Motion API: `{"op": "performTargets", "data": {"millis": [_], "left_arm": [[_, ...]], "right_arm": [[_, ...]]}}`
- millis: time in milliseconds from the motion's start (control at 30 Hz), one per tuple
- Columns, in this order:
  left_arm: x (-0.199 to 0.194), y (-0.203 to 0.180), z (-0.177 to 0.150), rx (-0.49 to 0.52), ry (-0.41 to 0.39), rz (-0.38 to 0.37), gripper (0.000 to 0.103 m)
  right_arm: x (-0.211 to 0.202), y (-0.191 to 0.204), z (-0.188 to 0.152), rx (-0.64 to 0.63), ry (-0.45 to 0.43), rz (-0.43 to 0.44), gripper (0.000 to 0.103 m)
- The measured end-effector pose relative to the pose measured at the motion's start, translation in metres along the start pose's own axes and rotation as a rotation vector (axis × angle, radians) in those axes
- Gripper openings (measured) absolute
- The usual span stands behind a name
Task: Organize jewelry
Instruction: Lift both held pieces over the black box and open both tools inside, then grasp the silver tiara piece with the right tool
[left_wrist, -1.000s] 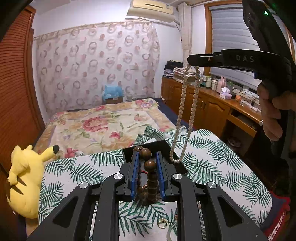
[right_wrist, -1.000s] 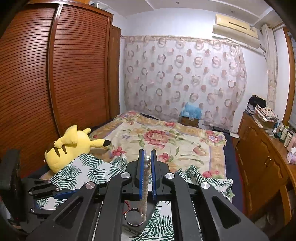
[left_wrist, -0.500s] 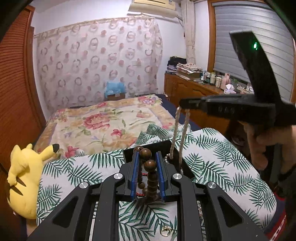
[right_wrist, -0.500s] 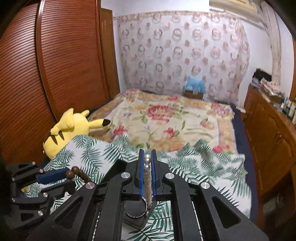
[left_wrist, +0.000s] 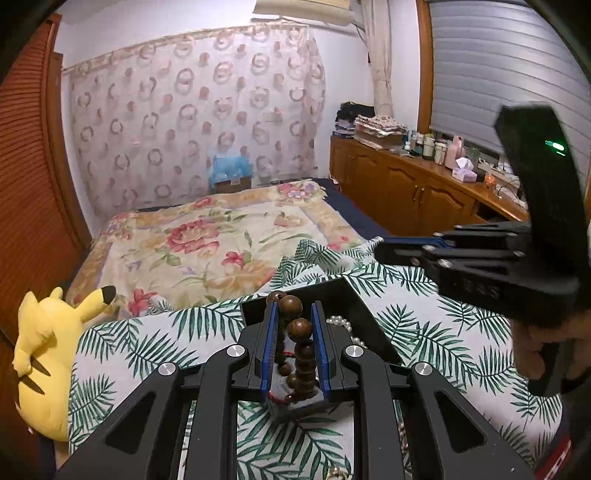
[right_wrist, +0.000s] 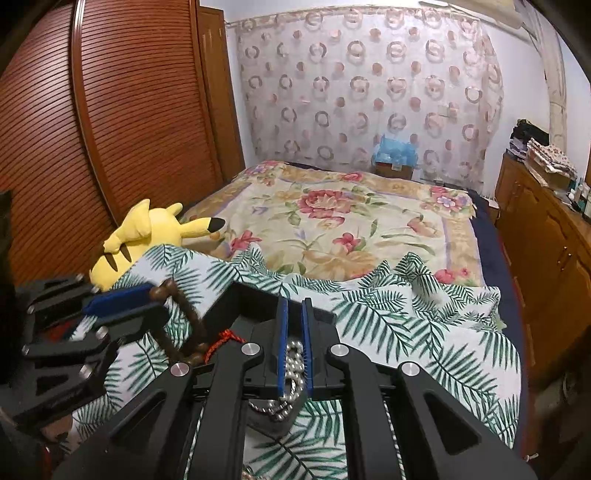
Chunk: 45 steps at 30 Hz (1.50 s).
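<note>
My left gripper (left_wrist: 293, 321) is shut on a brown wooden bead bracelet (left_wrist: 299, 330) with a red cord, hanging over a black jewelry box (left_wrist: 354, 306) on the palm-leaf cloth. Pale pearl beads (left_wrist: 341, 321) lie in the box. My right gripper (right_wrist: 293, 314) is low over the box (right_wrist: 236, 302), its pads a narrow gap apart; the pearl necklace (right_wrist: 291, 373) lies piled between and below them. The right gripper also shows at the right of the left wrist view (left_wrist: 384, 251); the left gripper (right_wrist: 147, 295) and brown beads (right_wrist: 184, 317) show at the left of the right wrist view.
A yellow plush toy (left_wrist: 48, 354) lies at the cloth's left edge. A floral bedspread (right_wrist: 343, 225) stretches behind. A wooden cabinet (left_wrist: 406, 188) with bottles runs along the right, and a slatted wardrobe (right_wrist: 110, 129) stands at the left. A small gold ring (left_wrist: 334, 472) lies on the cloth.
My right gripper came down from high above the box, lowering the pearl necklace, which now lies piled in the box. The left gripper stayed put, holding the brown beads.
</note>
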<state>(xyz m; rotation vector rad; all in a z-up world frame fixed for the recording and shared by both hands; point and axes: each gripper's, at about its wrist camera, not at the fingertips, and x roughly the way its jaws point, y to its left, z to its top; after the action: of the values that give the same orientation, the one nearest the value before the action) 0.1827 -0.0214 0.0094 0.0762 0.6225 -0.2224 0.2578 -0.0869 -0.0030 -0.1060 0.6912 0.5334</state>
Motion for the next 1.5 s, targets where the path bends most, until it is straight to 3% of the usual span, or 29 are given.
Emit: {"op": "performTargets", "data": {"millis": [367, 767, 833, 1167, 1400, 1500], "left_arm": [[0.039, -0.006, 0.008, 0.017, 0.048, 0.027, 0.017], [0.038, -0.002, -0.002, 0.005, 0.06, 0.025, 0.019], [0.032, 0.0, -0.009, 0.004, 0.058, 0.021, 0.032], [-0.011, 0.004, -0.063, -0.008, 0.07, -0.015, 0.047], [-0.034, 0.0, -0.097, -0.017, 0.077, -0.024, 0.063], [-0.044, -0.003, -0.109, -0.017, 0.076, -0.014, 0.07]], "right_arm": [[-0.019, -0.017, -0.041, -0.01, 0.001, -0.016, 0.009], [-0.031, -0.008, -0.069, -0.024, -0.007, -0.006, 0.009], [-0.036, -0.003, -0.076, -0.034, -0.012, -0.004, 0.009], [-0.059, 0.024, -0.12, -0.051, -0.015, 0.034, 0.009], [-0.071, 0.041, -0.159, -0.062, 0.015, 0.04, 0.009], [-0.076, 0.044, -0.174, -0.062, 0.03, 0.04, 0.016]]}}
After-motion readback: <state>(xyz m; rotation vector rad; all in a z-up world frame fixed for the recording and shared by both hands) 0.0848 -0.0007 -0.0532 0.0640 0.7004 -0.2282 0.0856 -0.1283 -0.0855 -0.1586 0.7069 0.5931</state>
